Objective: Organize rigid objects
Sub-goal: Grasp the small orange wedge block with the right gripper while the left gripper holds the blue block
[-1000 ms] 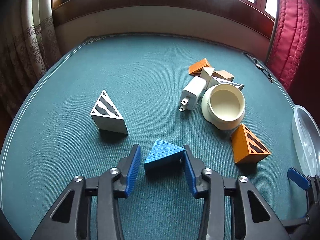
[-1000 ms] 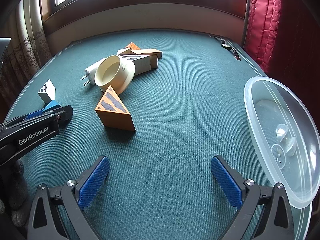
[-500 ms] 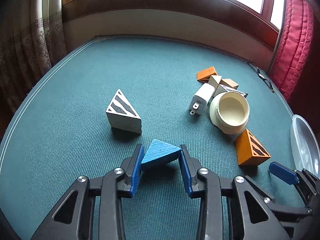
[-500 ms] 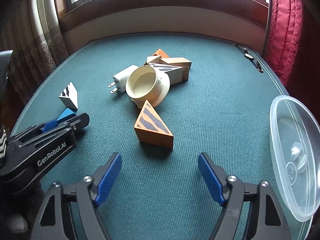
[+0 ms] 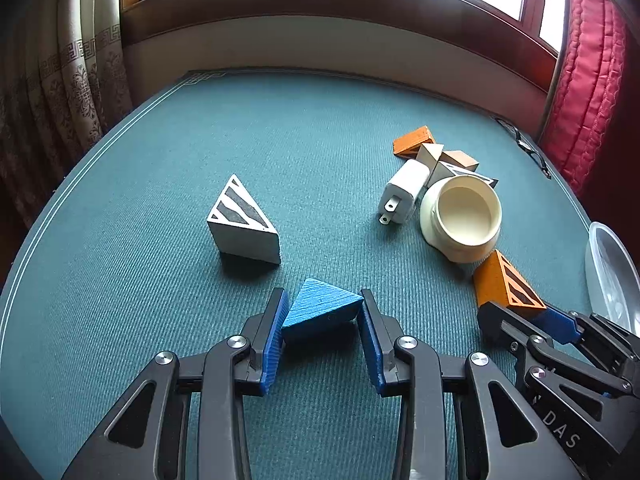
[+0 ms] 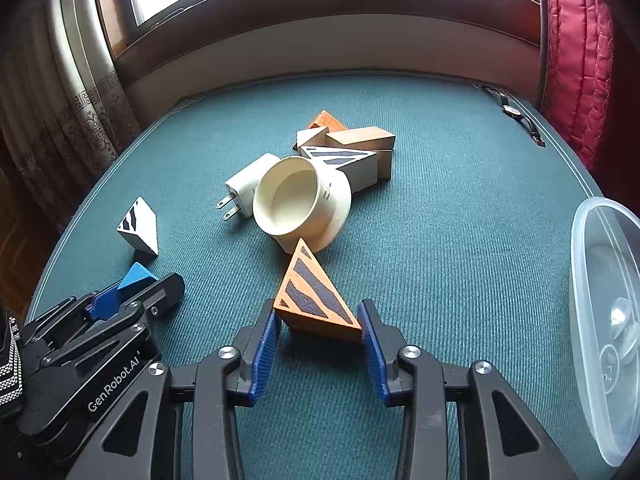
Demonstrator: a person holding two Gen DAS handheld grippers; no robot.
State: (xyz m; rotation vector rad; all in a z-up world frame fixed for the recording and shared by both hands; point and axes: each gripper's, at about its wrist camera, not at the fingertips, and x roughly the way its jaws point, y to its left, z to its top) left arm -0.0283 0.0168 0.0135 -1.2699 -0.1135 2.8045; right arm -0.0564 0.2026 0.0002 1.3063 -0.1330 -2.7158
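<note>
Down at the near edge of the teal table [image 5: 280, 128], the left gripper [image 5: 322, 320] has its blue pads pressed against both sides of the blue wedge [image 5: 320, 312], gripping it where it sits on the cloth. Just beyond it, slightly left, stands the white striped wedge [image 5: 242, 222]. To the right, the right gripper [image 6: 318, 332] is clamped on the orange striped wedge [image 6: 316, 300], whose far tip touches the cream cup [image 6: 298, 204] lying on its side. A white charger plug [image 6: 246, 182] rests against the cup's left side, prongs pointing left. Farther back, a second white striped wedge [image 6: 344, 162], two plain wooden blocks [image 6: 360, 138] and an orange block [image 6: 326, 120] crowd together behind the cup. At the right edge lies a clear plastic lid [image 6: 604, 304], and a wristwatch [image 6: 516, 116] rests near the far right corner.
</note>
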